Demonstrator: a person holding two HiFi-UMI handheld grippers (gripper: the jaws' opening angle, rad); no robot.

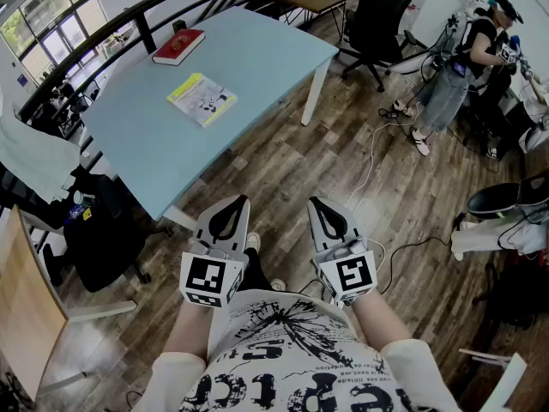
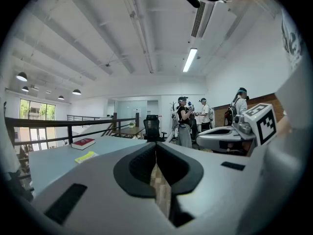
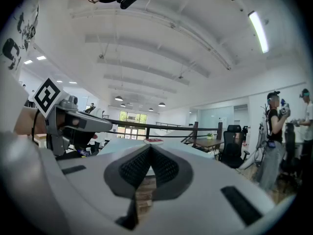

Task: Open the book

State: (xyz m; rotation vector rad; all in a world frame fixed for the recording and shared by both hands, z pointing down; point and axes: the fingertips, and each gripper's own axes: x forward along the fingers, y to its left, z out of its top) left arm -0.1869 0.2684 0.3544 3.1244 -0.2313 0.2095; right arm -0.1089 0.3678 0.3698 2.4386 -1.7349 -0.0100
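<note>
The light blue table (image 1: 257, 58) carries two closed books. A red book (image 1: 178, 46) lies near the table's far left edge beside the black railing. A yellow and white book (image 1: 202, 99) lies flat nearer the middle of the table, a little closer to the person and apart from the red one. Both grippers hang level over the wooden floor (image 1: 343, 144), off the table's near end and touching neither the table nor either book. The left gripper (image 1: 235, 202) has its jaws pressed together at the tips with nothing between them; only floor shows through the gap behind the tips. The right gripper (image 1: 318, 202), side by side with it and further from the table's edge, has its jaws together in the same way and is also empty. From the left gripper view, the red book (image 2: 83, 143) and the yellow and white book (image 2: 86, 156) sit on the table (image 2: 54, 163) off to the left. A black office chair (image 1: 377, 11) stands past the table's far right corner, and another person (image 1: 455, 67) stands well beyond that.
</note>
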